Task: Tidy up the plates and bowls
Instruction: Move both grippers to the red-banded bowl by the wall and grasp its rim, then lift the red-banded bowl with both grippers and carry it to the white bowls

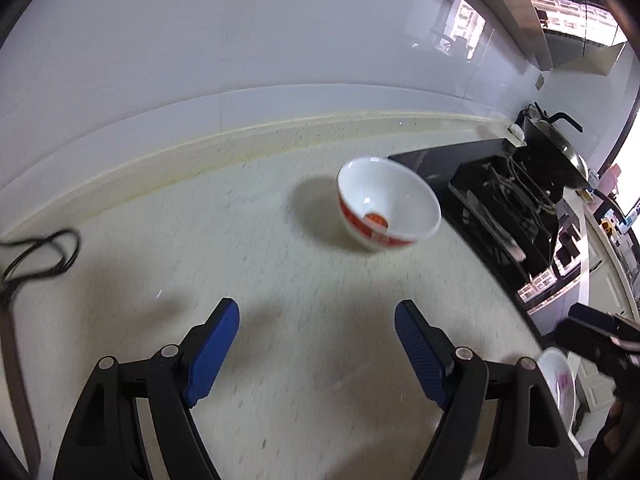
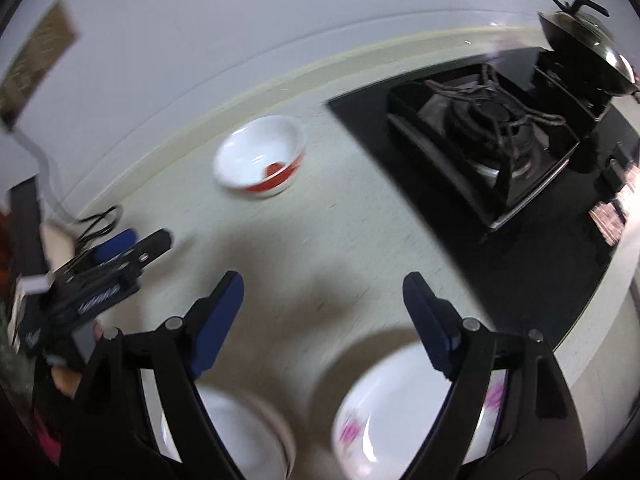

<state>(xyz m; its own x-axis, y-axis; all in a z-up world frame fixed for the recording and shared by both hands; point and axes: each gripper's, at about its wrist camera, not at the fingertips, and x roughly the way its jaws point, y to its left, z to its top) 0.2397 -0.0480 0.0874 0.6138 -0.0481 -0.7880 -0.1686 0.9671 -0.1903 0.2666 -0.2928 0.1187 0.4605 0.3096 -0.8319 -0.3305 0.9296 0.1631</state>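
Both grippers are spread wide with nothing between the blue pads. Left gripper (image 1: 317, 322) hangs over the speckled cream countertop (image 1: 248, 264), and the white ceramic bowl with a red band (image 1: 386, 204) sits ahead, slightly right. Right gripper (image 2: 323, 294) hovers above a white flower-patterned plate (image 2: 396, 412), with a plain white bowl (image 2: 236, 432) beside it, under the left finger.

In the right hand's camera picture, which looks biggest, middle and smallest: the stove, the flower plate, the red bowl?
1. Stove, biggest.
2. Flower plate, though it lies close to the camera, which makes it look large.
3. Red bowl, smallest, but it sits farther away.
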